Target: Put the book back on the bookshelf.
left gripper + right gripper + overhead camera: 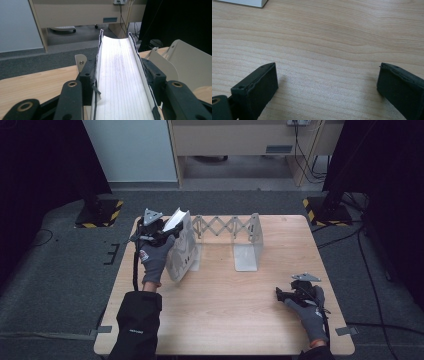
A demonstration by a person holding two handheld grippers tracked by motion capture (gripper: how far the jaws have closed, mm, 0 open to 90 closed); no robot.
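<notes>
One book [181,245] – one expanding rack [235,237] – two tools – one table [240,310].

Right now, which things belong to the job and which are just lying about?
In the job:
- book, clamped in the left tool
- expanding book rack, right beside it

Lying about:
- right tool, open, resting on the table
- cables on the floor

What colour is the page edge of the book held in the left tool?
White, with fine lines; the book shows best in the left gripper view.
</notes>
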